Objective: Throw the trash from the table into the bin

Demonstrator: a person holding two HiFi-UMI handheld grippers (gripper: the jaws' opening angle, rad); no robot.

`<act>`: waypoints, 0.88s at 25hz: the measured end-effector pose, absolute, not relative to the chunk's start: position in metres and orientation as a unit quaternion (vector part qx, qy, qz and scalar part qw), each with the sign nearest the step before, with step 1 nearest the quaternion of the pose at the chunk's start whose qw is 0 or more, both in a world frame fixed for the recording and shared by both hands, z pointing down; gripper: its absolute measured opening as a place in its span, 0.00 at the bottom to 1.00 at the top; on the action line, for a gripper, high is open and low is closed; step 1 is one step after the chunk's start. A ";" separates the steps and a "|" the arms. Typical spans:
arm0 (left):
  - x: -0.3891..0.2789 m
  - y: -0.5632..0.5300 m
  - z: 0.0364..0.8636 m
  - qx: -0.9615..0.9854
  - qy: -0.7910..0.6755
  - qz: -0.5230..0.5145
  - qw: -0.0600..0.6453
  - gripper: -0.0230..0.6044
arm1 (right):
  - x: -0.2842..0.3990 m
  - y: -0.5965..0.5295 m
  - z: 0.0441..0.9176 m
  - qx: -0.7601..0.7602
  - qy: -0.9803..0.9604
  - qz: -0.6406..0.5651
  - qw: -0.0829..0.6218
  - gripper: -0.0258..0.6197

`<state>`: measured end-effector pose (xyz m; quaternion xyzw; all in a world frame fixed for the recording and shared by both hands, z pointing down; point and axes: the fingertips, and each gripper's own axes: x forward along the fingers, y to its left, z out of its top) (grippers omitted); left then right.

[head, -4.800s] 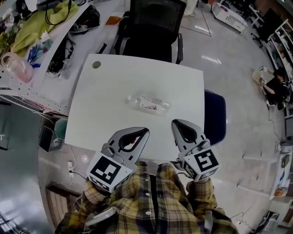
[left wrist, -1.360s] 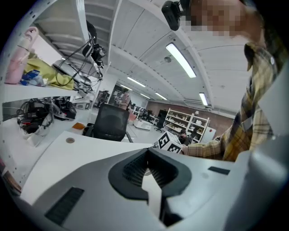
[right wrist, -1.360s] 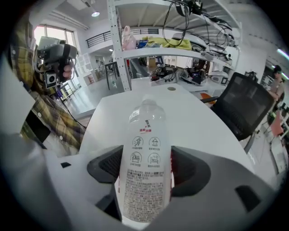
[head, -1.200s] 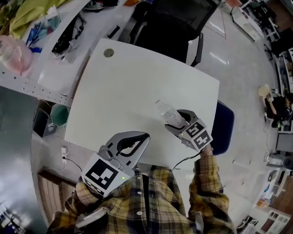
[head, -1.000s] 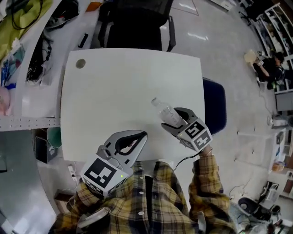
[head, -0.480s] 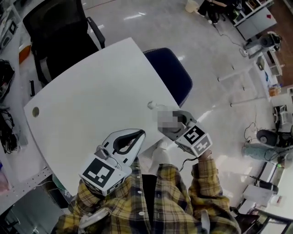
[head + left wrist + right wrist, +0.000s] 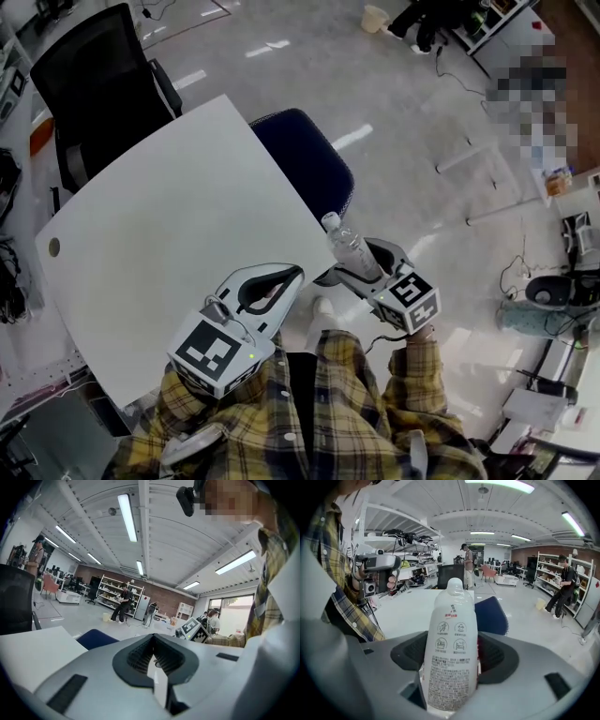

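At centre frame of the head view, the right gripper (image 7: 370, 267) is clamped on a clear plastic bottle (image 7: 349, 246). The bottle's cap points toward 11 o'clock. The bottle hangs over the floor, just off the near corner of the white table (image 7: 169, 216). A dark blue bin (image 7: 309, 164) stands on the floor against the table's edge, at 11 o'clock from the bottle and close to it. The left gripper (image 7: 292, 275) sits at 9 o'clock from the right one, over the table's near edge, with its jaw tips meeting. A black chair (image 7: 94, 56) stands at 10 o'clock, beyond the table. Plaid sleeves (image 7: 309, 422) fill the 6 o'clock margin.

Left gripper view: the jaws are drawn together with nothing between them. The table shows at 8 o'clock, the bin beyond it at 9 o'clock, and the right gripper's marker cube at 3 o'clock.

Right gripper view: both jaws press the sides of the bottle (image 7: 452, 653), which stands along them with its printed label facing the camera and its cap away. The table (image 7: 408, 609) lies at 10 o'clock behind the bottle. The bin (image 7: 492, 613) lies just to its right at 2 o'clock.
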<state>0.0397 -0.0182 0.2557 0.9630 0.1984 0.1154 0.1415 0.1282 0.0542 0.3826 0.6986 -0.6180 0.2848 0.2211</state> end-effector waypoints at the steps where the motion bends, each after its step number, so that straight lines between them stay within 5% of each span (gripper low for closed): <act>1: 0.050 -0.009 0.256 0.965 0.192 0.114 0.138 0.05 | 0.139 0.063 0.383 0.699 -0.622 0.282 0.213 0.51; 13: 0.150 0.148 0.269 0.971 0.115 0.112 0.179 0.05 | 0.243 0.210 0.379 0.685 -0.657 0.253 0.188 0.51; 22: 0.177 0.215 0.284 0.970 0.075 0.143 0.182 0.05 | 0.257 0.245 0.392 0.667 -0.688 0.256 0.132 0.51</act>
